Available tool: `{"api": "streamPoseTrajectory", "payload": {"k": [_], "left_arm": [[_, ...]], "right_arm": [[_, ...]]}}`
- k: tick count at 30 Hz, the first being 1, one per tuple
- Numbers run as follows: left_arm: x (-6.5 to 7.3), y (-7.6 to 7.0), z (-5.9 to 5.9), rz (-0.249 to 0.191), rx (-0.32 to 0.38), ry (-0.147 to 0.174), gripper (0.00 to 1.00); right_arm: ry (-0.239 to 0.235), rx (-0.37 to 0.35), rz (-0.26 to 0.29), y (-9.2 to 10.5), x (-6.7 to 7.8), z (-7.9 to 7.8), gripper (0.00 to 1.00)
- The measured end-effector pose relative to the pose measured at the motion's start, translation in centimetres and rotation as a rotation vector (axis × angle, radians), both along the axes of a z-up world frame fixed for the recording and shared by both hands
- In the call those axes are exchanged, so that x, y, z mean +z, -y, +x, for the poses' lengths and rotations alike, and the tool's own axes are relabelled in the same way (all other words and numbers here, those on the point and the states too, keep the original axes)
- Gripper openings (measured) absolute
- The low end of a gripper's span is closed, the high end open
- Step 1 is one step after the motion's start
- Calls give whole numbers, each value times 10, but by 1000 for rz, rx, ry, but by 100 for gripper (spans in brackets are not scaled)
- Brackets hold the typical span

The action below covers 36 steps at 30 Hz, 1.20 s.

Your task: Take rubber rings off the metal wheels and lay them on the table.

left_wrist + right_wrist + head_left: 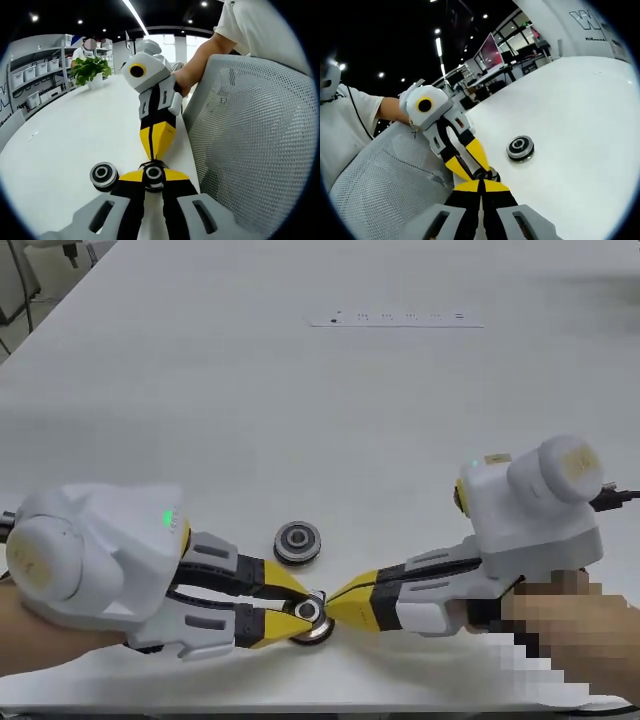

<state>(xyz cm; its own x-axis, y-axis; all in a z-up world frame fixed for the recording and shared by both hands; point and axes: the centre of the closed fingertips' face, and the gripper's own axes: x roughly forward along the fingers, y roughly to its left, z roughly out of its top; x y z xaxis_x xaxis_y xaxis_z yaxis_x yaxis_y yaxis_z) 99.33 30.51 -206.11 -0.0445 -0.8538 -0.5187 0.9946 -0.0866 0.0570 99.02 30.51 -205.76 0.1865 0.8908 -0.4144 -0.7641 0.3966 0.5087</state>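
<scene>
Silver wheel with black ring, between left gripper and right gripper.

Count on bench: 2 metal wheels (free wheel, gripped wheel), 2 grippers (left gripper, right gripper), 1 power strip; beyond it, 1 potted plant, 1 mesh chair.

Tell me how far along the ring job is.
Done: nothing yet, both wheels look ringed. In hand: the left claw grips one wheel at the table edge; the right claw, shut, pinches its ring. Left: pull that off, strip the second wheel, lay both down.
</scene>
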Motion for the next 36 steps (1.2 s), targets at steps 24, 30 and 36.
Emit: {"api": "streamPoseTrajectory", "payload": {"k": [24,30,36], "left_arm": [[3,0,1,13,24,-77,9],[19,-4,-8,-15,3,-143,26],[26,-9,-17,-8,-28,-142,50]], "right_arm": [[59,-2,-77,4,-4,5,0],[69,-3,-85,7,0,7,0],[79,-9,-93,10,5,8,0]]}}
